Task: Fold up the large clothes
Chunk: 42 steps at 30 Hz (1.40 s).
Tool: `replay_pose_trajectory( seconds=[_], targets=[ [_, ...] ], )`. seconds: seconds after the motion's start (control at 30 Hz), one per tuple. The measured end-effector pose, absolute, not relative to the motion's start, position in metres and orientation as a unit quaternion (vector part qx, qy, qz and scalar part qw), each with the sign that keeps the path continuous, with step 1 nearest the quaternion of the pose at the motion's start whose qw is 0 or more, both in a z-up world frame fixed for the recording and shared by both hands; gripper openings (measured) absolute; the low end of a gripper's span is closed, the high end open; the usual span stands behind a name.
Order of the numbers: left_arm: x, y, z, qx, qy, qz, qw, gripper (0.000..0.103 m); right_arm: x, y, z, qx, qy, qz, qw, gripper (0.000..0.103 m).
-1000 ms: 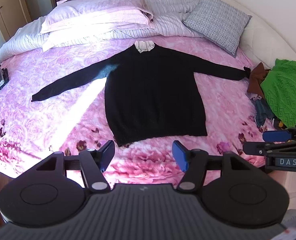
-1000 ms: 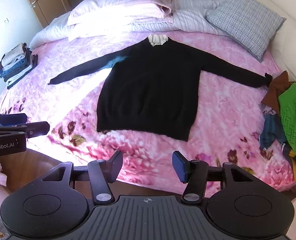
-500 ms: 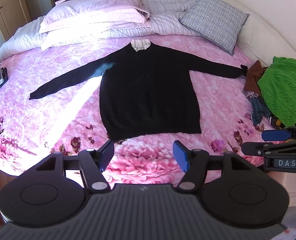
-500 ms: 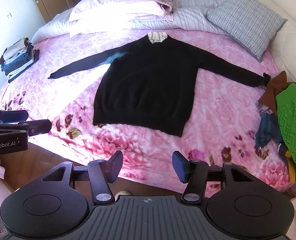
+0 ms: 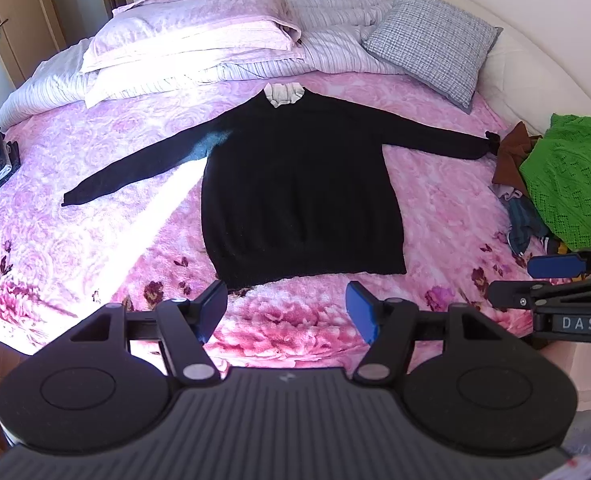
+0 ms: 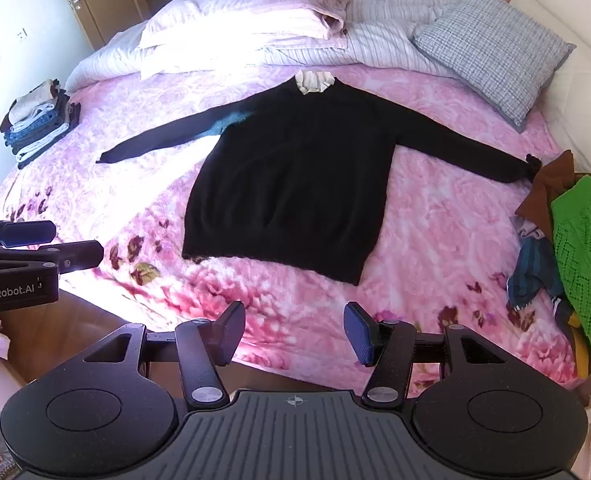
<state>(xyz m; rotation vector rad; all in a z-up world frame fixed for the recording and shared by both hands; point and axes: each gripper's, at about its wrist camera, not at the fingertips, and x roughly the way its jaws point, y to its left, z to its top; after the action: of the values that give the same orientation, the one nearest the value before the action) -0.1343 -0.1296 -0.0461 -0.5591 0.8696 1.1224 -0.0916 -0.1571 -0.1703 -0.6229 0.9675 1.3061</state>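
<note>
Nearest us, our left gripper (image 5: 286, 307) and right gripper (image 6: 294, 334) hover over the foot of the bed, each with jaws spread and nothing between them. Just beyond lies the pink floral bedspread (image 5: 435, 200), and on it the black sweater (image 5: 299, 196) spread flat, sleeves out, hem toward us, white collar (image 5: 284, 94) far. A green knit (image 6: 587, 248) heaps at the right edge, a folded stack (image 6: 35, 120) at the left. Pillows (image 5: 191, 28) lie farthest.

Black sweater (image 5: 299, 192) flat on pink floral bedspread (image 5: 95, 248), unfolded, sleeves spread, white collar showing.
</note>
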Motion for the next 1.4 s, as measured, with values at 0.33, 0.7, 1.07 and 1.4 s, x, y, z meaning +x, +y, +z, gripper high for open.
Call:
replay_pose_trajectory(
  seconds=[0.33, 0.7, 1.07, 1.4],
  targets=[
    [-0.13, -0.126, -0.048, -0.261, 0.396, 0.519, 0.711, 0.063, -0.087, -0.149, -0.175, -0.279, 0.43, 0.582, 0.632, 0.052],
    [-0.129, -0.102, -0.048, -0.256, 0.393, 0.525, 0.71, 0.067, -0.076, -0.128, -0.18, -0.277, 0.435, 0.583, 0.627, 0.052],
    [-0.137, -0.022, -0.059, -0.267, 0.378, 0.516, 0.721, 0.081, -0.061, -0.062, -0.191, -0.279, 0.453, 0.557, 0.638, 0.052],
    [-0.214, 0.11, -0.081, -0.309, 0.333, 0.552, 0.699, 0.098, -0.023, 0.036, -0.201, -0.237, 0.479, 0.489, 0.69, 0.052]
  ],
)
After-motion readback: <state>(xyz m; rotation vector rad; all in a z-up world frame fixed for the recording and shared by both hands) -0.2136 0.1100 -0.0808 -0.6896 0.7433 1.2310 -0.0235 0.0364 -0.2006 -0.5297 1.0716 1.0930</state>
